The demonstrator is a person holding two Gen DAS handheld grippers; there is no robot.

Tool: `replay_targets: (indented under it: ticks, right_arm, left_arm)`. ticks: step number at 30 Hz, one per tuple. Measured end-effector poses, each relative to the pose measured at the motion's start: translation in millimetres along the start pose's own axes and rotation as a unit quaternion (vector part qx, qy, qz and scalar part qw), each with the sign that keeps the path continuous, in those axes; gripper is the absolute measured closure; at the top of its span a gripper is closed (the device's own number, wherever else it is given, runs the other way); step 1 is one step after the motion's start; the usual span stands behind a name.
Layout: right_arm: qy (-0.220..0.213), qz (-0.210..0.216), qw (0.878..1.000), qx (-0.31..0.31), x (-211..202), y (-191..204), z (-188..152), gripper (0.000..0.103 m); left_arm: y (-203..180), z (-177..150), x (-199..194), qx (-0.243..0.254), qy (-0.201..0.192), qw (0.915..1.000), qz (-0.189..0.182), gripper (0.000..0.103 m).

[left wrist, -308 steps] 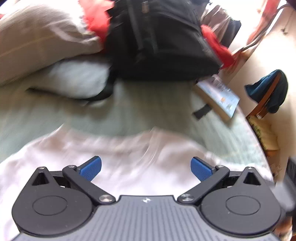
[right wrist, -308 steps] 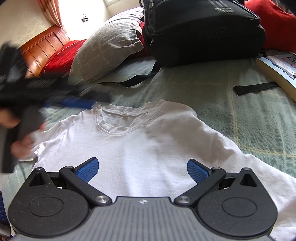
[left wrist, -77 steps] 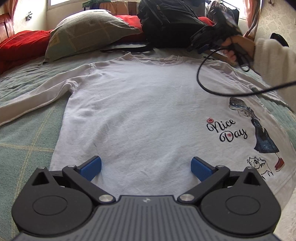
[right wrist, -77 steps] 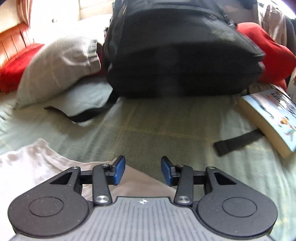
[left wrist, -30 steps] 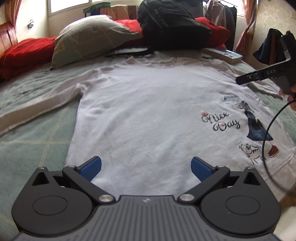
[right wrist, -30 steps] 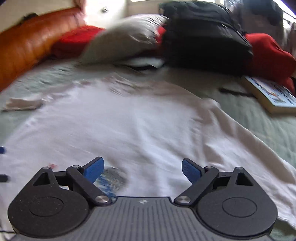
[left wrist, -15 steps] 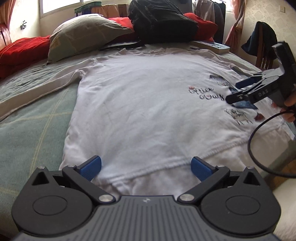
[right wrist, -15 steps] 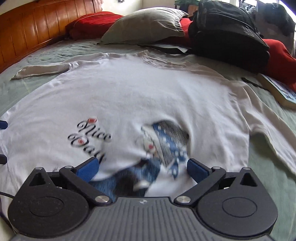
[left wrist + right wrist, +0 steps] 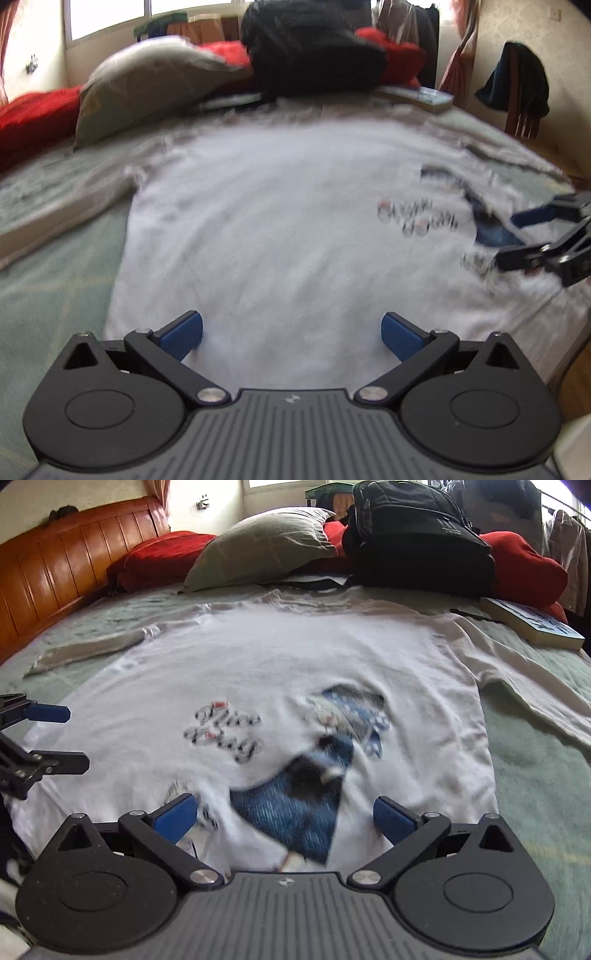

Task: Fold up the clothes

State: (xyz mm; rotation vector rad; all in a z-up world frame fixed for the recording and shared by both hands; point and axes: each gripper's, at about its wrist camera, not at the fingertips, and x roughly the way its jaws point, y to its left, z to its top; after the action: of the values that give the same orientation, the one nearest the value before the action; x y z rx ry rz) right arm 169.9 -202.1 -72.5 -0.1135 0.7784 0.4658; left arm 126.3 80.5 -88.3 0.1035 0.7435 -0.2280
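A white long-sleeved shirt (image 9: pixel 280 221) (image 9: pixel 295 657) lies spread flat on the green bedspread, its printed front up, with black lettering and a blue picture (image 9: pixel 295 794) near the hem. My left gripper (image 9: pixel 291 334) hovers open over the shirt's lower left part, nothing between its blue pads. My right gripper (image 9: pixel 282 814) hovers open over the blue picture near the hem. Each gripper shows in the other's view: the right gripper (image 9: pixel 513 238) at the right edge, the left gripper (image 9: pixel 75 738) at the left edge. Both sleeves lie stretched out sideways.
A black backpack (image 9: pixel 413 535), a grey pillow (image 9: pixel 262 550) and red cushions (image 9: pixel 159 561) line the far side of the bed. A book (image 9: pixel 532 624) lies at the far right. A wooden headboard (image 9: pixel 55 565) runs along the left, a chair with dark clothes (image 9: pixel 517 92) beyond the bed.
Both grippers have drawn back toward the shirt's hem and sunk closer to the cloth. The right gripper moved sideways and now sits over the blue picture. Both stay open.
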Motion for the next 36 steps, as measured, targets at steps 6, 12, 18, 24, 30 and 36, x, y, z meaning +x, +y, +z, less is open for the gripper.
replay_targets:
  ticks: [6, 12, 18, 24, 30, 36]
  right_arm:
    - [-0.005, -0.005, 1.0, 0.01, -23.7, -15.3, -29.0, 0.0]
    - [-0.015, 0.012, 0.998, 0.055, -29.9, -24.9, -22.0, 0.0]
    - [-0.015, 0.026, 0.995, 0.099, -30.2, -45.7, -20.6, 0.0]
    - [-0.043, 0.073, 0.976, 0.201, -49.5, -108.4, -21.5, 0.0]
    - [-0.105, -0.001, 0.949, 0.298, -69.4, -212.7, -13.9, 0.0]
    - [-0.105, -0.066, 0.892, 0.434, -64.5, -331.6, -36.0, 0.0]
  left_arm:
    - [-5.1, -10.0, -25.4, -0.016, 0.013, 0.9996, 0.017, 0.001]
    - [-24.7, 22.8, -27.8, 0.012, -0.012, 0.9998, 0.008, 0.001]
    - [-31.7, 28.7, 3.9, -0.022, 0.009, 0.9997, -0.004, 0.001]
    - [-43.7, 22.7, 0.2, -0.038, 0.012, 0.9991, 0.016, 0.001]
    - [-71.2, 38.5, -16.7, -0.018, -0.02, 0.9996, -0.004, 0.001]
    - [-94.4, 49.2, -15.7, 0.003, -0.032, 0.999, -0.03, 0.001]
